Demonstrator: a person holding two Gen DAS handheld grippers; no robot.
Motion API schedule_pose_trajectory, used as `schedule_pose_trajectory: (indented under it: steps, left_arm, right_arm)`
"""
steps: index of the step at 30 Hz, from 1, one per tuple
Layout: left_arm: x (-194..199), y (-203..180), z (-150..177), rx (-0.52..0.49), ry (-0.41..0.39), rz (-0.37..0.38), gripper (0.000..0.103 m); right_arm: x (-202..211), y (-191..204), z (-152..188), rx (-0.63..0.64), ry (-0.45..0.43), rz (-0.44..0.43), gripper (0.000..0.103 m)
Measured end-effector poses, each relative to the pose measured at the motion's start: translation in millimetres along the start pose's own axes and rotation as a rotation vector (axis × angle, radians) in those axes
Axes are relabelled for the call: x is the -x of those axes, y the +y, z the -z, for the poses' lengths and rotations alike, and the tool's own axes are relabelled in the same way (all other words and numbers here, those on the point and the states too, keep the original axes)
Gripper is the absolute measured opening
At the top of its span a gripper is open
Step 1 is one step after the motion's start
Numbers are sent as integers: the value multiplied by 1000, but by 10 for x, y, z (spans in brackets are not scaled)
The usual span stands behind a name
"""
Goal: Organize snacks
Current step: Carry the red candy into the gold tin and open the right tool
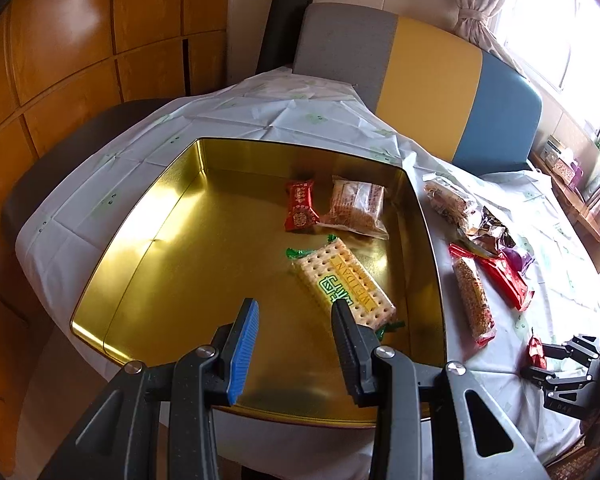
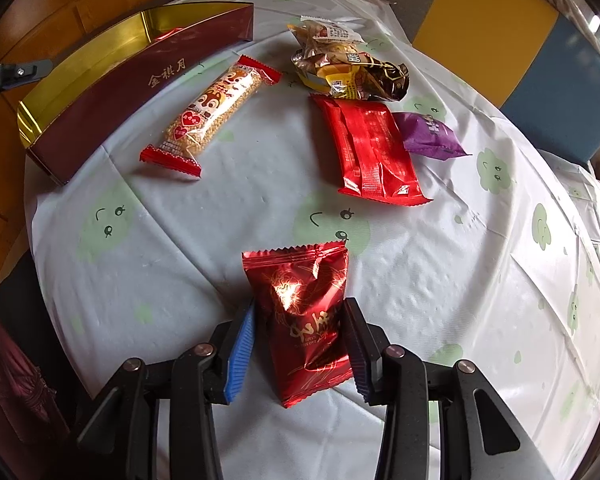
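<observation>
Your right tool (image 2: 300,344) is clamped on the dark red foil packet (image 2: 302,320), ready to lift it off the table (image 2: 220,216). Your left tool (image 1: 296,316) hangs apart and empty over the gold tin (image 1: 172,216), where the cracker pack (image 1: 342,284) lies; more snacks wait beyond.

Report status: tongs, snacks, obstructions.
Left tongs open, empty, over gold tin. Right tongs shut on dark red packet. Nothing blocking.
</observation>
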State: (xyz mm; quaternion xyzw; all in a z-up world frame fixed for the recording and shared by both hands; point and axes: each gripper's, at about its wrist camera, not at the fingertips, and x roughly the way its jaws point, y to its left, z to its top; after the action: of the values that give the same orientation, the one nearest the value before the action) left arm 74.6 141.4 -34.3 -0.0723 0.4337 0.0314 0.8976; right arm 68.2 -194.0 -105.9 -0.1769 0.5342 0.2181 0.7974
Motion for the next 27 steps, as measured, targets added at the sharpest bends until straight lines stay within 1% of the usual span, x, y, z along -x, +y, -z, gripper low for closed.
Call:
schedule_pose_trajectory:
  steps: [16,19,22,24,27]
  left_arm:
    - [-4,88,98,20,9,-1,38]
    - [-1,130,99,34,5,-3,38]
    - [15,208,89,51,-4,-13,38]
    - [32,277,84,66,-11,-20,38]
    - [44,391,88,88,-21,-35,38]
  right_arm:
    - [2,14,27,-11,-14,7,43]
    - [8,-8,4,-26,-1,2,40]
    - [39,7,-80,-53,38,7,36]
    - [132,52,-161,-58,19,-7,35]
    - [379,194,-387,-45,-59,-50,35]
